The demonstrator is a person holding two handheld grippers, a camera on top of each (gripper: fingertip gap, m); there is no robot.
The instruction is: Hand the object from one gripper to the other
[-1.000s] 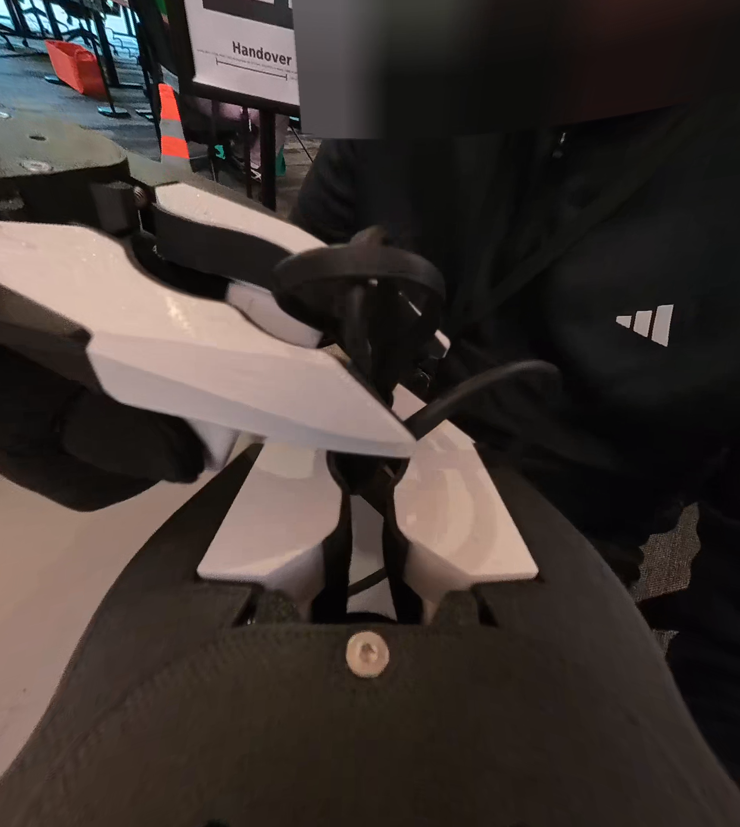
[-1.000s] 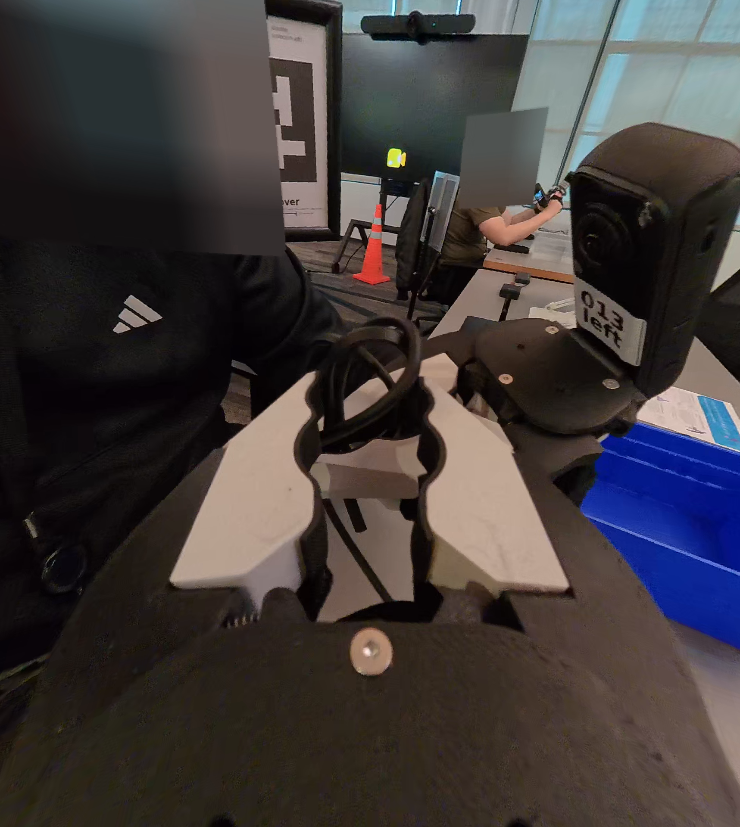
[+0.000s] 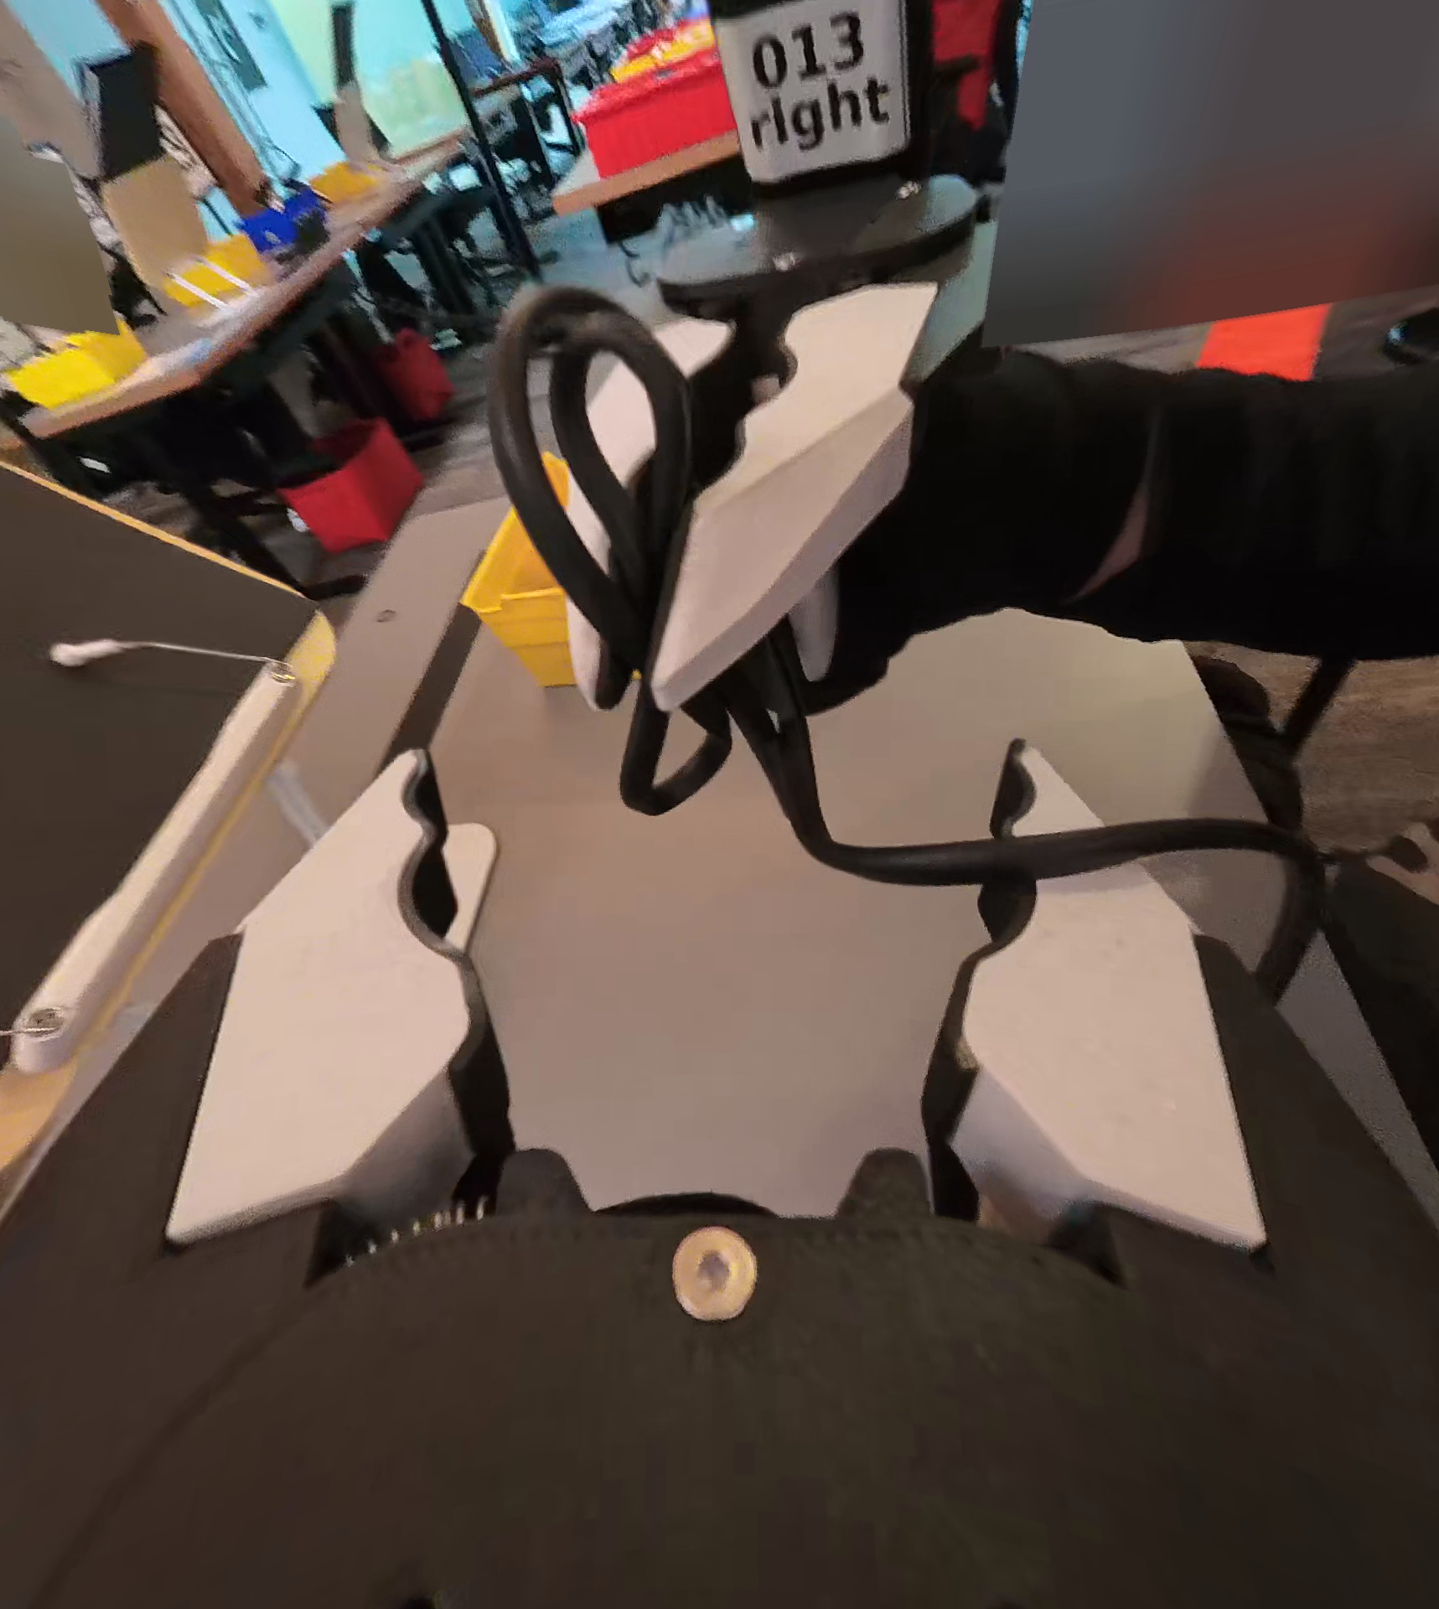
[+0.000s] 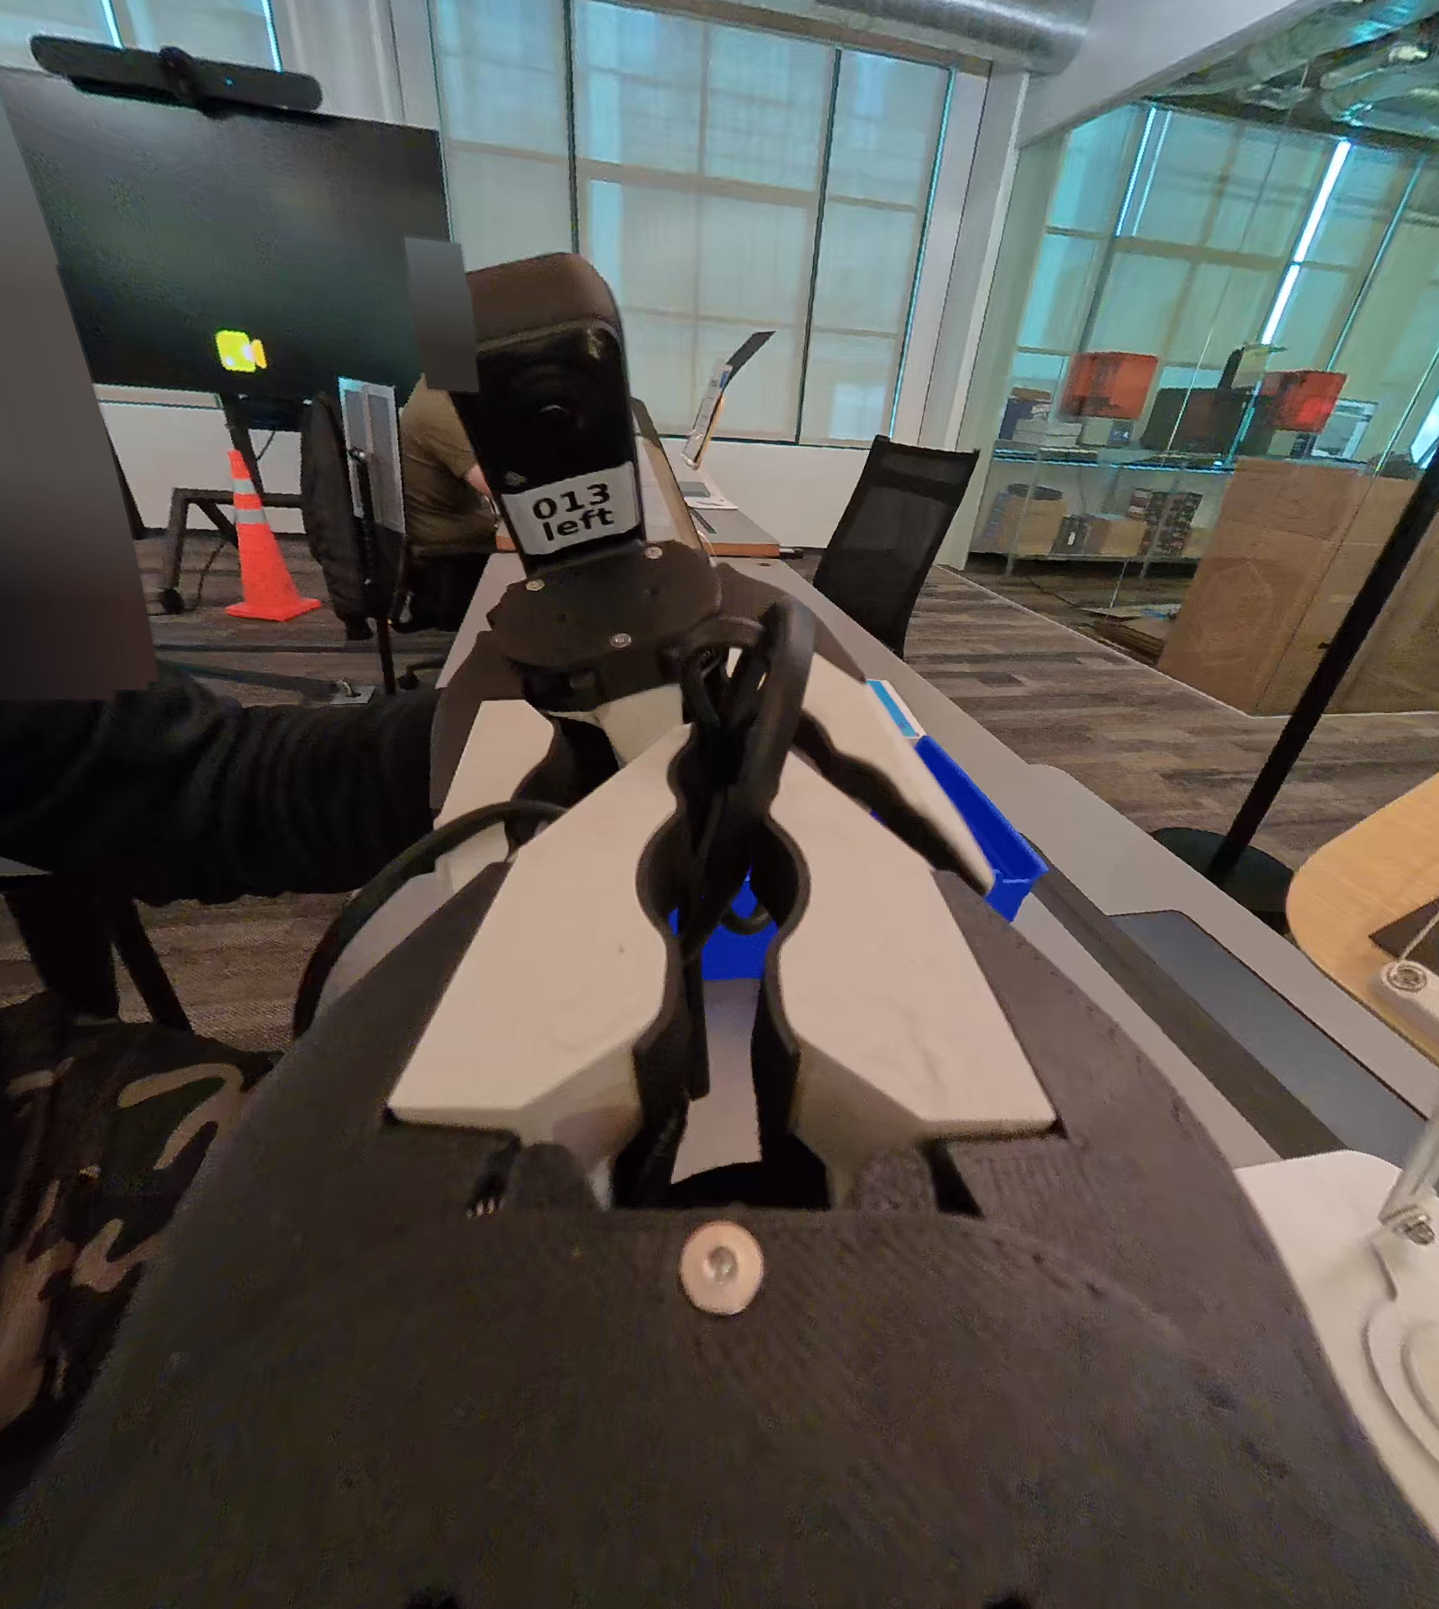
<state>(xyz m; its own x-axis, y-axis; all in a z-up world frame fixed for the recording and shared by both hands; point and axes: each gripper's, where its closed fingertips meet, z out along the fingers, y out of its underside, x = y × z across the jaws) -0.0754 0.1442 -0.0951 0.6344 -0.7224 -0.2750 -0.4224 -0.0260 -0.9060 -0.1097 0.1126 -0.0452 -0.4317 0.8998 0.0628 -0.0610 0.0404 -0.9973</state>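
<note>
Right claw (image 4: 724,836) clamped on coiled black cable (image 3: 611,522), bundle held clear above bench (image 3: 698,1001) for handover. Left claw (image 3: 716,836) spread wide, empty; loose cable tail draped over its right finger.

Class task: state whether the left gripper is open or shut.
Open: the left gripper has its fingers spread wide, with bare table between; the black cable hangs from the right gripper.

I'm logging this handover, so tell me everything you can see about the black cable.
The black cable is a glossy, rubbery-looking cord bundled into several loops. The right gripper is shut on it, loops sticking out past the white fingers. One loose strand trails across a finger of the left gripper, which is open. Its ends are hidden.
</note>
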